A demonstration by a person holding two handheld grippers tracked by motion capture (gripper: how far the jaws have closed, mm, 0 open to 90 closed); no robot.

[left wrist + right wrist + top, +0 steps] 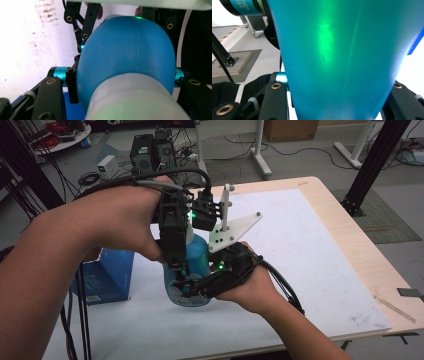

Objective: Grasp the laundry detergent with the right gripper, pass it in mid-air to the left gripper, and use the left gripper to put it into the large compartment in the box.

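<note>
A translucent blue bottle (199, 254) with a pale cap (135, 100) is held over the white mat (300, 245) by both grippers. My left gripper (181, 269) comes down from above along the bottle. In the left gripper view its jaws (118, 73) are shut on the bottle's rounded shoulder (130, 47), with the cap close to the camera. My right gripper (194, 287) reaches in from the right and is shut across the bottle's lower body. That body (337, 50) sits between the right gripper's jaws (337, 83) in its own view. I cannot tell whether the base touches the mat.
A blue carton (110, 275) stands at the table's left edge, close to the left forearm. A thin wooden stick (395, 307) lies near the right edge of the wooden table (345, 215). Computer cases (150, 150) and cables sit on the floor behind.
</note>
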